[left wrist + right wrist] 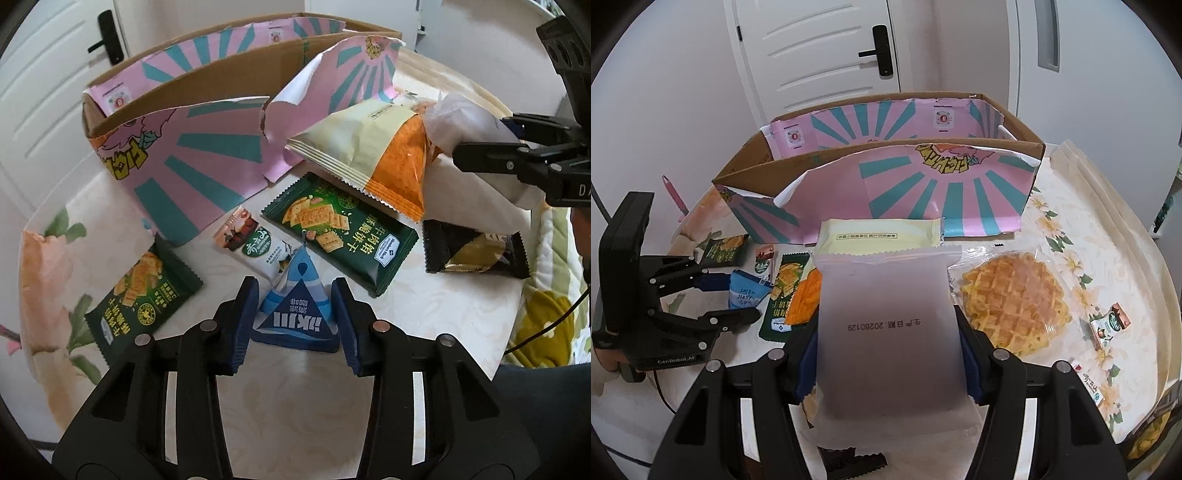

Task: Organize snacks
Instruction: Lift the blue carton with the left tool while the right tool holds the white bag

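My left gripper [295, 321] is open, with its fingers either side of a blue triangular snack pack [297, 317] lying on the table; I cannot tell whether they touch it. My right gripper [886, 350] is shut on a frosted white packet [886, 332] and holds it above the table; it also shows in the left wrist view [469, 129]. The cardboard box [886, 184] with pink and teal paper stands behind. A cream and orange bag [373, 155], two green cracker packs [343, 229] [144, 295] and a small white sachet [251, 240] lie near it.
A wrapped waffle [1015, 299] and a small brown and white sachet [1108, 321] lie right of my right gripper. A black and gold pack [476, 251] lies at the table's right side. A white door [820, 51] stands behind the box. The round table [424, 325] edge curves close on both sides.
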Tool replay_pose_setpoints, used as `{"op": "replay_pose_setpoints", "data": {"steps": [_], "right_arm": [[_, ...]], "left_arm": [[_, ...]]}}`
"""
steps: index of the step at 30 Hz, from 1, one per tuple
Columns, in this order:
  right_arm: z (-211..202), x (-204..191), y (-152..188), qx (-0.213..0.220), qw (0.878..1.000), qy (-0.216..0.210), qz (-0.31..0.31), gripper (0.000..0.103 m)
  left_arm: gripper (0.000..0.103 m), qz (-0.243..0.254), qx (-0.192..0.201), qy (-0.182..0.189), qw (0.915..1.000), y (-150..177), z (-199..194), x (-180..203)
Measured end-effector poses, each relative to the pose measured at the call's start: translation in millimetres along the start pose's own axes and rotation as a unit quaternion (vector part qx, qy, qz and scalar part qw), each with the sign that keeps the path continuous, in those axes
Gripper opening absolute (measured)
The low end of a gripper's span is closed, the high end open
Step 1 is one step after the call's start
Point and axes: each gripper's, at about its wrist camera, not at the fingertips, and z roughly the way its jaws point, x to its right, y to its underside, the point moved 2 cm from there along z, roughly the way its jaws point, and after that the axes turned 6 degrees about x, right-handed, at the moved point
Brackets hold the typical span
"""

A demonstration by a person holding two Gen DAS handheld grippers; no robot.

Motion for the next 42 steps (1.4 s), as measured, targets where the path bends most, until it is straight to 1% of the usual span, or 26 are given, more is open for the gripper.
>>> {"op": "replay_pose_setpoints", "data": {"steps": [5, 8, 12, 14, 15, 16, 21, 23, 24, 25, 26, 27, 28, 29, 31, 35, 38, 40, 41, 42], "right_arm": [[-0.8, 0.0, -0.4, 0.001, 1.000, 0.000, -0.003, 0.058], [-2.0, 0.7, -1.4, 0.002, 1.000, -0.001, -0.005, 0.058], [-3.9, 2.7, -3.4, 0.002, 1.000, -0.003, -0.008, 0.058], [-5.8, 3.2, -4.2, 0.003, 1.000, -0.004, -0.009, 0.058], [-7.0, 3.5, -5.0, 0.004, 1.000, -0.005, -0.010, 0.058], [-7.8, 3.9, -5.7, 0.005, 1.000, -0.005, -0.010, 0.058], [-12.0, 3.9, -8.6, 0.007, 1.000, -0.010, -0.011, 0.058], [-13.4, 2.7, -9.3, 0.007, 1.000, -0.011, -0.012, 0.058], [-14.4, 2.2, -9.4, 0.008, 1.000, -0.012, -0.013, 0.058], [-15.2, 1.9, -9.6, 0.008, 1.000, -0.012, -0.014, 0.058], [-16.3, 1.5, -9.7, 0.009, 1.000, -0.013, -0.015, 0.058], [-16.7, 1.3, -9.8, 0.010, 1.000, -0.013, -0.015, 0.058], [-16.9, 1.4, -9.7, 0.010, 1.000, -0.012, -0.015, 0.058], [-17.4, 1.7, -9.5, 0.010, 1.000, -0.011, -0.014, 0.058], [-18.2, 2.7, -8.7, 0.011, 1.000, -0.009, -0.010, 0.058], [-17.6, 4.4, -6.6, 0.010, 1.000, -0.006, -0.004, 0.058], [-15.9, 4.9, -4.0, 0.008, 1.000, -0.002, -0.002, 0.058], [-15.2, 5.2, -2.3, 0.007, 1.000, 0.000, 0.000, 0.058], [-14.8, 5.4, -1.5, 0.007, 1.000, 0.001, 0.000, 0.058], [-14.2, 5.5, -0.5, 0.007, 1.000, 0.002, 0.001, 0.058]], "left_arm": [[0.037, -0.004, 0.026, -0.009, 0.9996, -3.3, -13.0, 5.3], [0.035, -0.016, 0.038, -0.013, 0.9991, -6.2, -18.9, 7.8], [0.034, -0.031, 0.044, -0.015, 0.9984, -9.6, -27.3, 7.2], [0.029, -0.045, 0.048, -0.014, 0.9978, -13.0, -31.1, 7.2], [0.010, -0.051, 0.050, -0.014, 0.9973, -14.3, -33.8, 6.2], [0.002, -0.056, 0.050, -0.015, 0.9971, -15.7, -35.6, 5.2], [0.002, -0.076, 0.045, -0.021, 0.9959, -12.7, -39.0, 0.2], [0.005, -0.073, 0.045, -0.025, 0.9960, -12.2, -40.4, 0.6], [0.017, -0.059, 0.040, -0.027, 0.9971, -12.6, -39.4, 2.1], [0.049, -0.048, 0.033, -0.029, 0.9979, -12.0, -37.7, 3.5], [0.068, -0.040, 0.032, -0.030, 0.9982, -11.6, -37.5, 4.5], [0.090, -0.033, 0.041, -0.031, 0.9981, -11.2, -40.7, 4.9], [0.093, -0.028, 0.054, -0.026, 0.9978, -11.2, -44.6, 5.6], [0.093, -0.022, 0.059, -0.023, 0.9977, -11.3, -46.4, 6.3], [0.093, -0.008, 0.050, -0.024, 0.9984, -10.7, -41.4, 7.1], [0.093, 0.018, 0.025, 0.005, 0.9995, -3.1, -19.3, 13.0], [0.093, 0.017, 0.013, 0.027, 0.9994, 0.9, -7.2, 12.2], [0.086, 0.016, 0.003, 0.042, 0.9990, 2.4, 0.3, 11.4], [0.075, 0.018, -0.005, 0.044, 0.9989, 3.3, 4.1, 12.0], [0.066, 0.022, 0.006, 0.046, 0.9987, 3.1, 2.4, 12.7]]}}
